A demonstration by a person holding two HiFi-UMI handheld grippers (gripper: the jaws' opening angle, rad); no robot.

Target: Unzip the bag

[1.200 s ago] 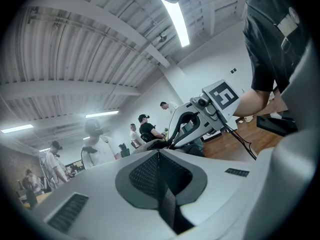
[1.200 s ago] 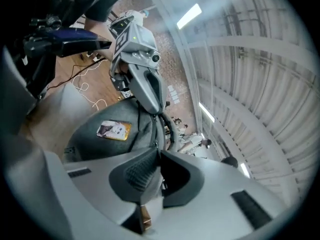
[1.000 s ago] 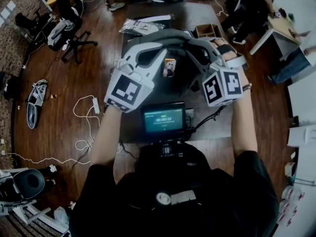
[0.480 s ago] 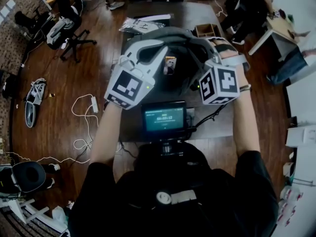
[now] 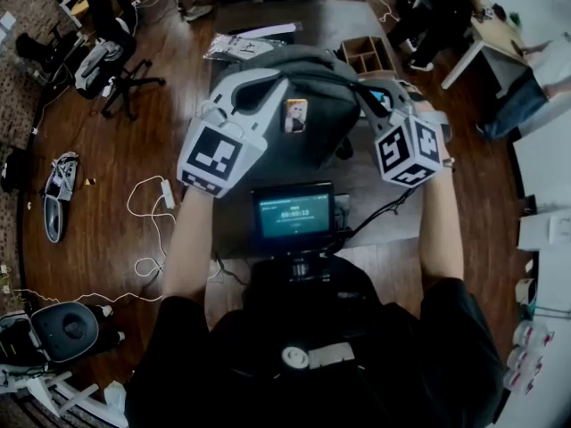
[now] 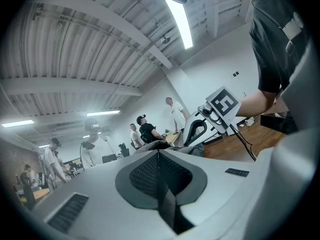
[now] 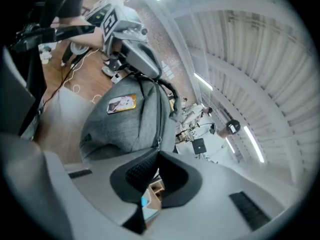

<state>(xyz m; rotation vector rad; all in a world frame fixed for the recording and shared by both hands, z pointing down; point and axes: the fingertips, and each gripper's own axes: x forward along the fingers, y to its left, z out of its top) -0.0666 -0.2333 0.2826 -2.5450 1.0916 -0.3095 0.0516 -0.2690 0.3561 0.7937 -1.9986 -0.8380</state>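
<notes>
A grey backpack (image 5: 303,141) with a yellow tag (image 5: 295,115) stands on the dark table (image 5: 375,194). My left gripper (image 5: 270,78) reaches to the bag's top left; in the left gripper view its jaws (image 6: 158,151) are closed on a dark strap with grey bag fabric at the tips. My right gripper (image 5: 363,85) is at the bag's top right. Its jaws (image 7: 158,153) have just been closing and now pinch the small metal zipper pull (image 7: 157,144) at the end of the zip line on the backpack (image 7: 125,124).
A wooden compartment box (image 5: 368,54) and a plastic packet (image 5: 243,46) lie behind the bag. A small screen (image 5: 293,214) sits near the table's front edge. An office chair (image 5: 98,56) and cables (image 5: 152,230) are on the floor at left. People stand around.
My right gripper has rolled and dropped a little toward the bag's top right. The left gripper has stayed on the bag's top.
</notes>
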